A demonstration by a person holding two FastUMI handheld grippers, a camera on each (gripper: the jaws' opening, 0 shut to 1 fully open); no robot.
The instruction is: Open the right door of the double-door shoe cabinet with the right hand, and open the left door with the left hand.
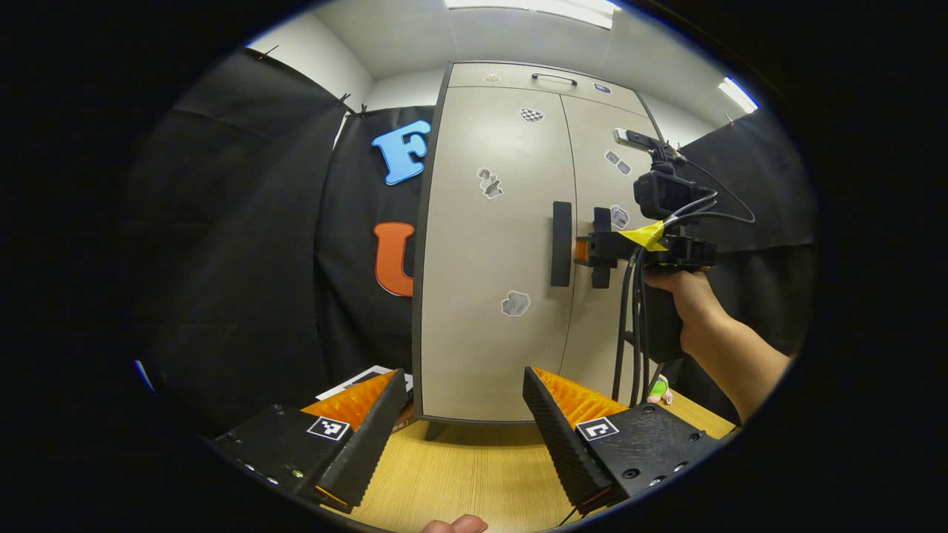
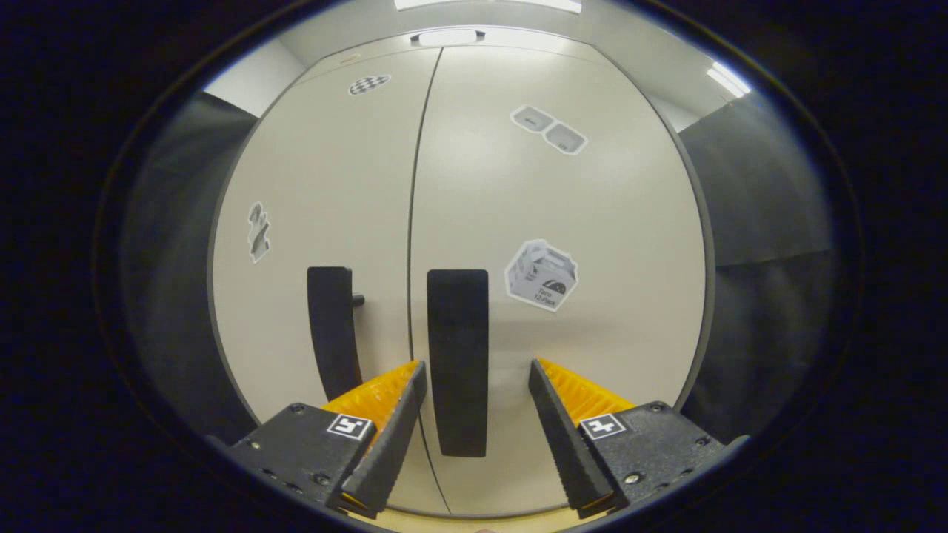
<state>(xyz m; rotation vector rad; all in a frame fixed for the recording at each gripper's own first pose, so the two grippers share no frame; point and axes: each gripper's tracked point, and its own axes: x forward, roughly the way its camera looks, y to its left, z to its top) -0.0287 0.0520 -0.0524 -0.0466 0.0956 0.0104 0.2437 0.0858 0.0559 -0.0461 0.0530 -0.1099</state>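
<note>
Both fingers of the wide-open right tongs (image 2: 474, 403) straddle the right door's upright handle (image 2: 458, 355), not yet pinching it, while the left tongs (image 1: 465, 414), also wide, hang well back from the left handle (image 1: 561, 243)

Light wooden table (image 1: 474, 466) carries shoe cabinet (image 1: 492, 296) at 12 o'clock, white paper (image 1: 355, 379) at 10, small green-pink object (image 1: 658, 390) at 2.

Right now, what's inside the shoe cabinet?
Cannot tell: both doors of the cabinet are shut, hiding the inside. The right gripper is open around the right door's handle.
</note>
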